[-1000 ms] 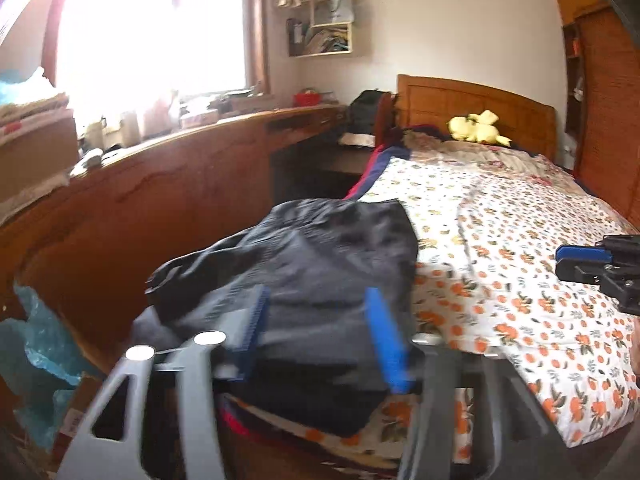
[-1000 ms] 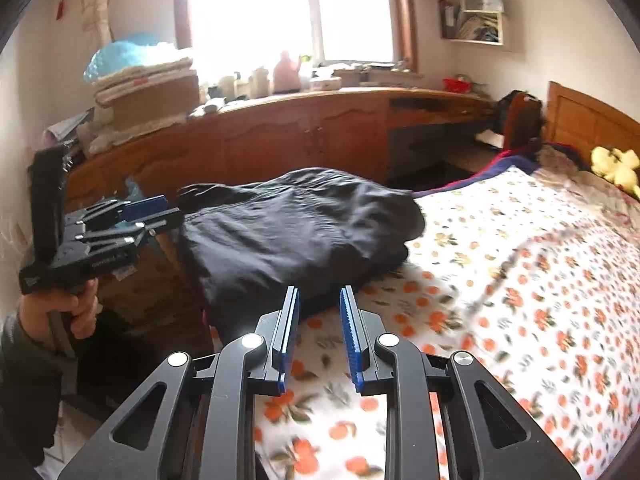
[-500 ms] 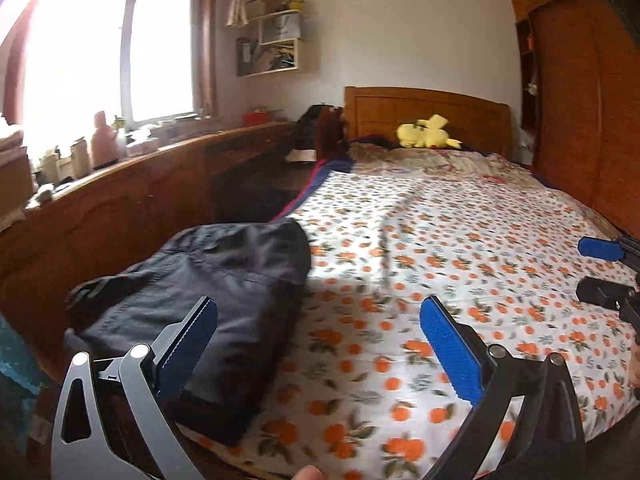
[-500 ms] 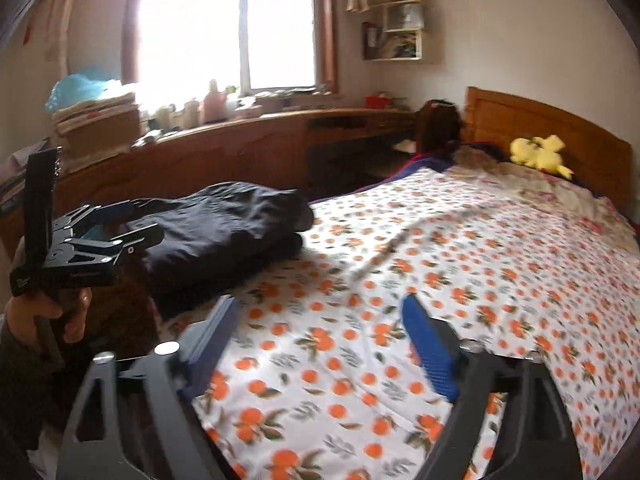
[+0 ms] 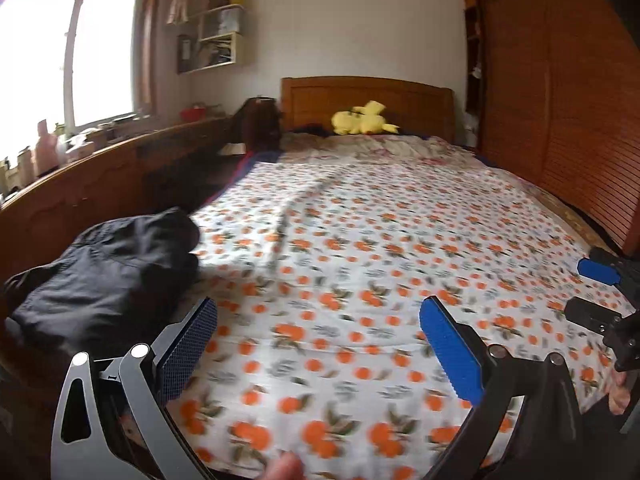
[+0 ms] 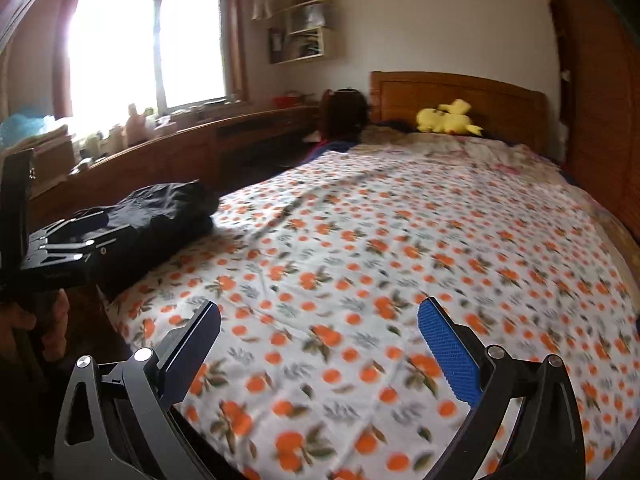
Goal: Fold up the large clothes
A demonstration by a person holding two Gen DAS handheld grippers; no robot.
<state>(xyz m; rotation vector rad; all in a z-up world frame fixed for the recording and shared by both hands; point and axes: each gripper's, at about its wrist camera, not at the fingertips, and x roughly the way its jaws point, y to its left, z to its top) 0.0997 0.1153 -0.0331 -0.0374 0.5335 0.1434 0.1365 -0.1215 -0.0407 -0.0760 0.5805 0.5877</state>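
Left wrist view: both grippers, left gripper (image 5: 318, 330) spread and right gripper (image 6: 319, 334) opening, empty, are being carried clear of the folded black garment (image 5: 108, 272), best left undisturbed on the floral bedsheet (image 5: 360, 240).

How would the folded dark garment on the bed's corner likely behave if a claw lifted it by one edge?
The dark garment looks like soft, creased cloth, so it would probably droop. Its stacked layers would likely unfold. It seems bulky, perhaps fairly heavy.

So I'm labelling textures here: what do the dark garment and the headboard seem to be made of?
Dark garment: looks like thin matte woven fabric with soft creases and stitched seams; exact fibre unclear. Headboard: apparently wood, orange-brown with a slight sheen and framed panels.
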